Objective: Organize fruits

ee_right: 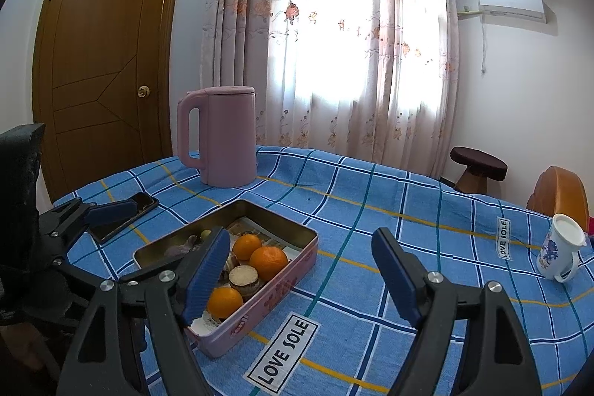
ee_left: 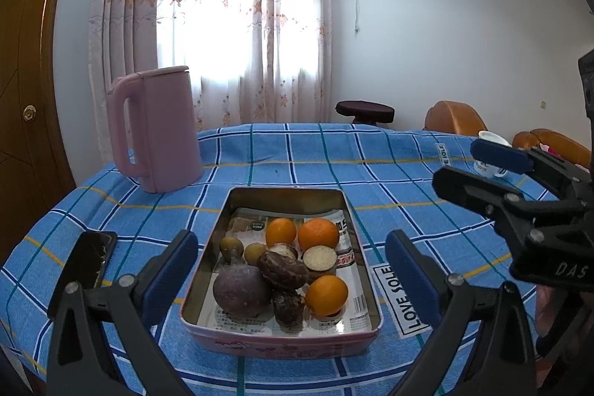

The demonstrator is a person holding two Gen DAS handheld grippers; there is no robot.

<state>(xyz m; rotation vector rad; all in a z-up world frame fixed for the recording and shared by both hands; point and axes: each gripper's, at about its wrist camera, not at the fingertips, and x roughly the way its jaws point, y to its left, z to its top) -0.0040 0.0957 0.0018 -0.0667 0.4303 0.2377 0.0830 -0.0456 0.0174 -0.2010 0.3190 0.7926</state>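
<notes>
Oranges (ee_left: 318, 234) lie with brown-skinned and purple fruits in a pink tin tray (ee_left: 356, 240) on the blue checked tablecloth (ee_left: 389, 180). Left gripper (ee_left: 291, 270) hovers just before the tray, spread wide, empty. Right gripper (ee_right: 300, 279) likewise gapes empty, right of the tray. Behind stands a pink kettle (ee_left: 157, 128); a phone (ee_left: 94, 257) lies left, a floral mug (ee_right: 560, 247) far right.

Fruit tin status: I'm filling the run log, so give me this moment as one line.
left gripper: open, empty, over tin | right gripper: open, empty, right of tin | tin: three oranges, other produce inside
</notes>
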